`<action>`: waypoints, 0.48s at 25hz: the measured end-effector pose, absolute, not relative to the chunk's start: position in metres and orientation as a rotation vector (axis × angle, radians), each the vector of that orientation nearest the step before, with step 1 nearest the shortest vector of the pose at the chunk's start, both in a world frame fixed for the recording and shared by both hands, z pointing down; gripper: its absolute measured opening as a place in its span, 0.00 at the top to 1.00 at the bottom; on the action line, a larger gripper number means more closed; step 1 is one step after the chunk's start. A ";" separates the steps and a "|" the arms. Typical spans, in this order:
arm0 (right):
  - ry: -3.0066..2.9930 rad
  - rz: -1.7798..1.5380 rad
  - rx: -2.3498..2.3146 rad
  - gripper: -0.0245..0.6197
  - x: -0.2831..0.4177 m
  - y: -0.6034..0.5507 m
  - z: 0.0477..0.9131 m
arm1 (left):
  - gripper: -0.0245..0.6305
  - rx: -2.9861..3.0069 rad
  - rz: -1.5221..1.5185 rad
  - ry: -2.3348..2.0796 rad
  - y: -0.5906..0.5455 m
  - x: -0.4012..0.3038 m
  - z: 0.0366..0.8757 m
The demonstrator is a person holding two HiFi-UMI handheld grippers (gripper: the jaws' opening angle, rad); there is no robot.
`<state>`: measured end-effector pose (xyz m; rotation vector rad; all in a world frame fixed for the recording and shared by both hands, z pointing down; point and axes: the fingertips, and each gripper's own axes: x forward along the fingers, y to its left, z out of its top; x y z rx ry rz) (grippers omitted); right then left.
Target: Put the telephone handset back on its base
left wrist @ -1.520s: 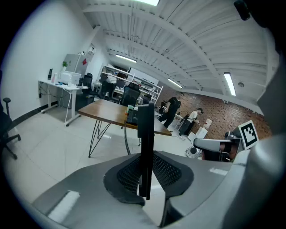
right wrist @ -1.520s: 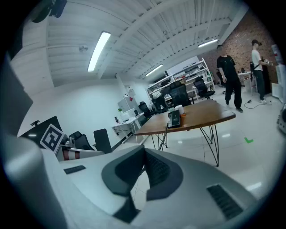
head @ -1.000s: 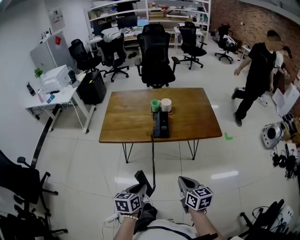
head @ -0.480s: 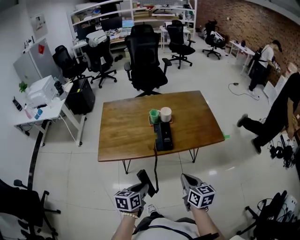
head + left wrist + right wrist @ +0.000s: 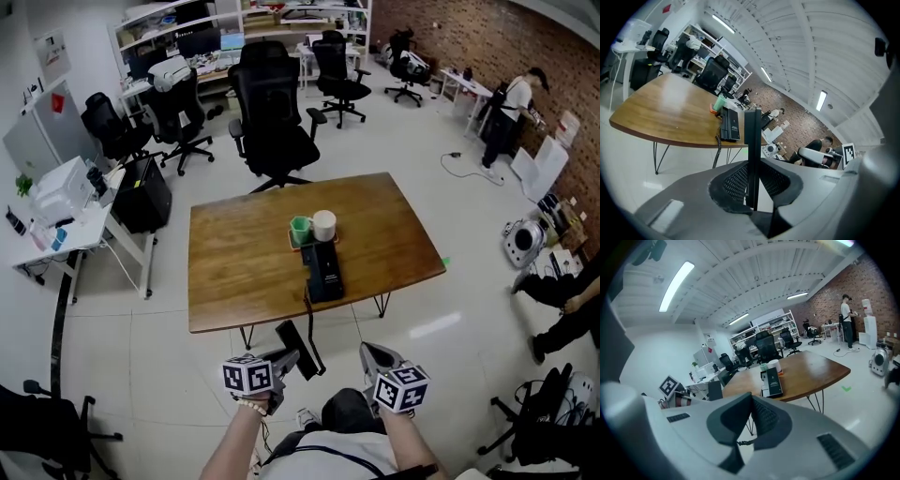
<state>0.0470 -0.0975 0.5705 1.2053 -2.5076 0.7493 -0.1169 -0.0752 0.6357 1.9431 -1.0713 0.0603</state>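
The black telephone handset (image 5: 298, 345) stands edge-on between the pads of my left gripper (image 5: 278, 360), which is shut on it; it is a thin dark slab (image 5: 752, 154) in the left gripper view. Its coiled cord (image 5: 306, 314) runs up to the black base (image 5: 323, 270) on the wooden table (image 5: 234, 272), just ahead of me. The base (image 5: 772, 380) lies near the table's front edge. My right gripper (image 5: 369, 354) hovers beside the left one, over the floor, its pads closed together with nothing between them.
A green cup (image 5: 300, 228) and a white cup (image 5: 324, 225) stand on an orange mat right behind the base. Black office chairs (image 5: 272, 122) are beyond the table. A white desk (image 5: 66, 216) stands at the left. A person (image 5: 562, 314) crouches at the right.
The table and base have come closer and lower in the head view. Both grippers kept their places low in the view. The person in black moved off to the right edge.
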 end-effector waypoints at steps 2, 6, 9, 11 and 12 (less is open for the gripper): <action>-2.506 0.751 1.215 0.95 0.045 -0.102 0.570 | 0.85 1.965 0.064 -1.024 -0.093 -0.119 0.634; -2.514 0.745 1.223 0.95 0.040 -0.112 0.569 | 0.85 2.007 0.092 -0.916 -0.129 -0.125 0.635; -2.525 0.746 1.225 0.95 0.036 -0.124 0.569 | 0.85 2.013 0.106 -0.867 -0.159 -0.129 0.639; -2.528 0.757 1.229 0.95 0.034 -0.133 0.571 | 0.85 2.005 0.107 -0.834 -0.177 -0.130 0.644; -2.528 0.761 1.231 0.95 0.033 -0.137 0.572 | 0.85 2.002 0.116 -0.819 -0.186 -0.130 0.647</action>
